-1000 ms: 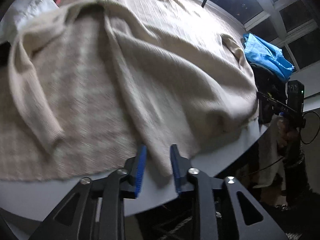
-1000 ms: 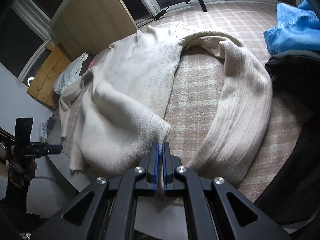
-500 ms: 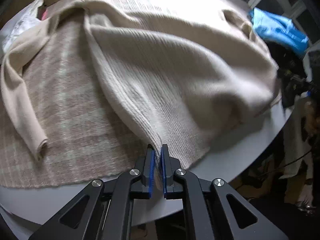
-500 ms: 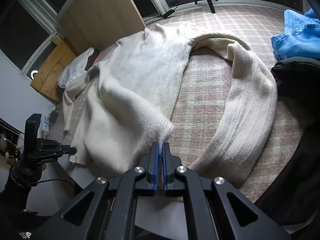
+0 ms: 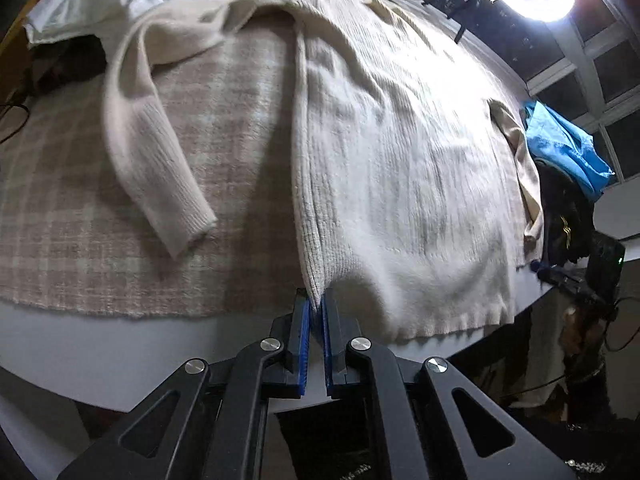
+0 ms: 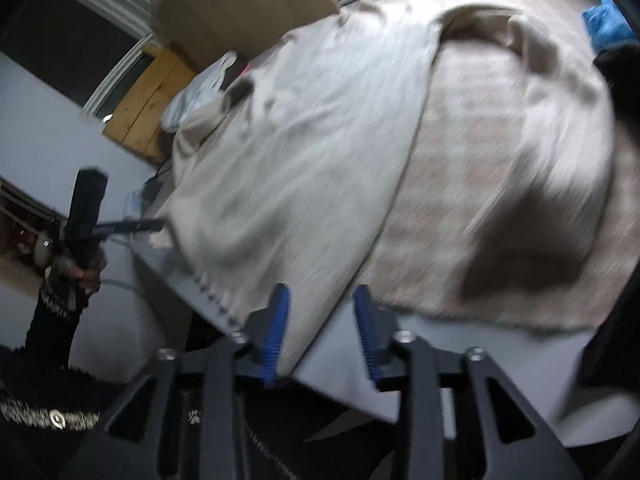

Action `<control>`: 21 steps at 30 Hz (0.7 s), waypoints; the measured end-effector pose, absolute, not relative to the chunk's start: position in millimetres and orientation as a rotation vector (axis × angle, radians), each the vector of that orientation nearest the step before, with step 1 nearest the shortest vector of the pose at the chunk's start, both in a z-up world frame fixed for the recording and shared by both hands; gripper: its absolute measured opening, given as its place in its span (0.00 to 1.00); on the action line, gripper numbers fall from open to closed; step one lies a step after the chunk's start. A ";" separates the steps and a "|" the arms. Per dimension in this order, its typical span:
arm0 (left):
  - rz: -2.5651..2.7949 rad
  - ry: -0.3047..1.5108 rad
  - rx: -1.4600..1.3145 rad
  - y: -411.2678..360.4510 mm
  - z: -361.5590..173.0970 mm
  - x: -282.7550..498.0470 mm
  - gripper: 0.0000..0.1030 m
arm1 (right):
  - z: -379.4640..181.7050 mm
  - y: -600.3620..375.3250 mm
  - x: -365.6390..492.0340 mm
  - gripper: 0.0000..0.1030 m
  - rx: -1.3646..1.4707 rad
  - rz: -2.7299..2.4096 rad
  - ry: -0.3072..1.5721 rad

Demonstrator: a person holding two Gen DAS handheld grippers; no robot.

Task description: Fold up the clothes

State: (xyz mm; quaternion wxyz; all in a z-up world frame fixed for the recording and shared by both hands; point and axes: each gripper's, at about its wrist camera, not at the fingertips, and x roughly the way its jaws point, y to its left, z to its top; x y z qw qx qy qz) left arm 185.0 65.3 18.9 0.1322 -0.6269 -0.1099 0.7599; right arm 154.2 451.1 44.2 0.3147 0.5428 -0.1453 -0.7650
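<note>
At the near edge of the counter [image 5: 100, 356] I am pinching the cream sweater [image 5: 400, 160] by its hem corner in my left gripper [image 5: 316, 312], jaws clenched on the knit. My right gripper [image 6: 322, 320] is opening its jaws, the hem slack between them — unpressed. Spread over a plaid blanket [image 5: 80, 220], it is looking soft, limp and stretchy — the ribbed hem and shoulder seams are seeming the surest holds.

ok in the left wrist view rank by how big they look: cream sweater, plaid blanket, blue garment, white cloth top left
1. cream sweater and plaid blanket: unsure, the sweater hides much of the blanket
2. white cloth
3. blue garment, though it lies farther off
</note>
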 end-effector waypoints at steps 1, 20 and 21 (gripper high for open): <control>2.203 -0.324 -1.818 64.8 20.1 184.8 0.05 | 41.0 445.5 158.9 0.37 1.429 -1.999 -0.377; 2.155 -0.219 -1.773 42.2 59.0 192.9 0.05 | 108.3 440.2 170.2 0.06 1.347 -2.045 -0.295; 2.123 -0.203 -1.824 41.9 44.2 189.3 0.05 | 97.6 429.7 168.8 0.06 1.389 -2.042 -0.239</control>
